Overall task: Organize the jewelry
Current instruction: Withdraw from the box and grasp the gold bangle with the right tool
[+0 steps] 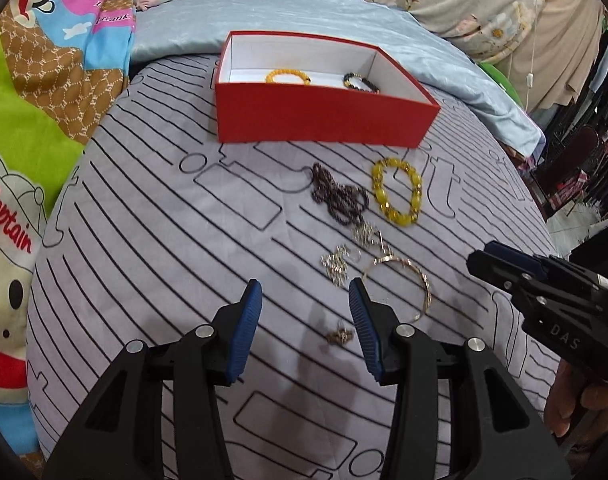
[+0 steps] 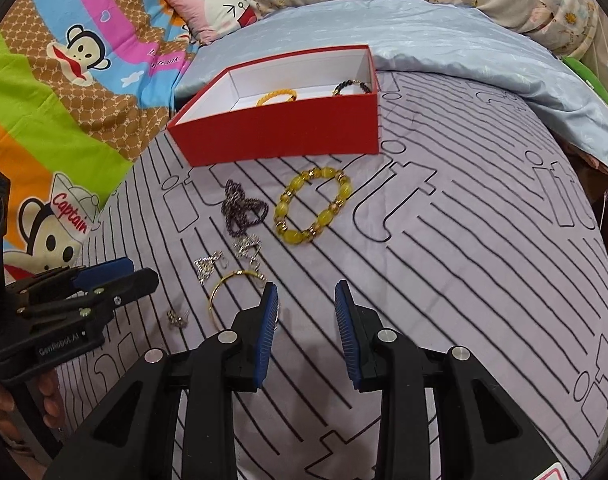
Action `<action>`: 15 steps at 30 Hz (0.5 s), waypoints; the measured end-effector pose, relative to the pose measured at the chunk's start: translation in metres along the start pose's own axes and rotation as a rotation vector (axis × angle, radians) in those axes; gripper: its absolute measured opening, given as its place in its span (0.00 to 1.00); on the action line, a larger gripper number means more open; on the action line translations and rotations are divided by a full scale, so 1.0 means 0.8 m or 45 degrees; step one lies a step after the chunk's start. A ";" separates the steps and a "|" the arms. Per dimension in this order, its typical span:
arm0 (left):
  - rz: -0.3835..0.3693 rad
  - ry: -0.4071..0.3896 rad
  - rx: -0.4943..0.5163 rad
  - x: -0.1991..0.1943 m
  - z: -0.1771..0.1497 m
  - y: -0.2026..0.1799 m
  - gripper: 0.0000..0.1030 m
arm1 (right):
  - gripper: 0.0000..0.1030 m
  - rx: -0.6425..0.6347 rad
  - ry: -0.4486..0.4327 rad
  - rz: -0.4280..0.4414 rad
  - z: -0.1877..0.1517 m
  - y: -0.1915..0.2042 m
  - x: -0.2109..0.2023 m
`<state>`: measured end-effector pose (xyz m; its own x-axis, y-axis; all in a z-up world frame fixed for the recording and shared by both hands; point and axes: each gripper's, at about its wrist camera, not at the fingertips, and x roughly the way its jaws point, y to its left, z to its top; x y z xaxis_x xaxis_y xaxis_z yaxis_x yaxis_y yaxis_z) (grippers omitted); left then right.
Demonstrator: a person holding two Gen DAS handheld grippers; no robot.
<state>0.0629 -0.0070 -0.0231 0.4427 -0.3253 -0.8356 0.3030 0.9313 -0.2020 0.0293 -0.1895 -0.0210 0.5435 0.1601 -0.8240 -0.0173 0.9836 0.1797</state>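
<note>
Right now both tools hover over the bed (image 1: pixel 143 208), jaws parted and holding nothing: the left hand-held gripper (image 1: pixel 305 289) is wide open, the right hand-held gripper (image 2: pixel 306 292) a little less so. The landmark is the red box (image 1: pixel 320 120), which already carries an orange bracelet (image 1: pixel 287 77) and a dark bead bracelet (image 1: pixel 360 82). Nearer the camera than the box lies the loose jewelry: a dark bead strand (image 1: pixel 338 196) heaped just beside a yellow bead bracelet (image 1: pixel 398 190), then silver pieces (image 1: pixel 338 266), then a gold bangle (image 1: pixel 408 284), lying flat, with its open side toward the camera. A small charm (image 1: pixel 340 335) sits farthest from the box, between the left fingers, so my guess is the left tool takes it. The bangle touches the right tool's left finger (image 2: pixel 265 320). Nothing blocks the path to the box.
</note>
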 end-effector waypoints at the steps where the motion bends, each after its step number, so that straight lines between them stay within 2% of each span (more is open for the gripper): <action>1: -0.004 0.006 0.003 0.000 -0.003 0.000 0.42 | 0.29 -0.005 0.006 0.005 -0.002 0.003 0.003; 15: -0.018 0.049 0.042 0.001 -0.028 -0.011 0.42 | 0.25 -0.060 0.076 0.010 -0.013 0.025 0.041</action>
<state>0.0415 -0.0115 -0.0336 0.4054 -0.3309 -0.8522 0.3366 0.9207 -0.1974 0.0383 -0.1633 -0.0499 0.4925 0.1713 -0.8533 -0.0617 0.9848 0.1621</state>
